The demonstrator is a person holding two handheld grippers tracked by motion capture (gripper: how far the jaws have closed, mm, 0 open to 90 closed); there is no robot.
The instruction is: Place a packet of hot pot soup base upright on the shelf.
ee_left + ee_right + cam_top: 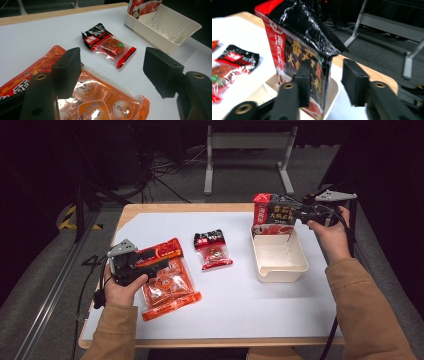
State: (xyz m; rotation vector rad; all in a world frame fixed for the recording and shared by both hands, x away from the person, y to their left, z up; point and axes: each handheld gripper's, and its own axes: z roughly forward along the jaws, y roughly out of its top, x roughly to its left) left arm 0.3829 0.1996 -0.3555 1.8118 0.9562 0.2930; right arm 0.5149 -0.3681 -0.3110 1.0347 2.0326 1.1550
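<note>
A tall black and red pouch (pixel 272 214) (pixel 299 37) stands upright at the far end of the white bin (pixel 280 257) (pixel 333 93). My right gripper (pixel 296 215) (pixel 325 80) is at its right edge. Its jaws are open, the pouch's edge lies in the gap, and the pads do not press on it. On the left, my left gripper (pixel 162 262) (pixel 112 67) hovers open over a large orange packet (pixel 167 287) (pixel 105 100) lying flat on the white sheet. A small red and black packet (pixel 212 249) (pixel 110 45) (pixel 232 65) lies between the two.
The white sheet (pixel 240 295) covers most of the wooden table (pixel 180 208). A grey metal stand (pixel 247 142) is on the floor beyond the far edge, with cables near it. The bin (pixel 162 27) is ribbed inside, with the pouch (pixel 142 6) at its end.
</note>
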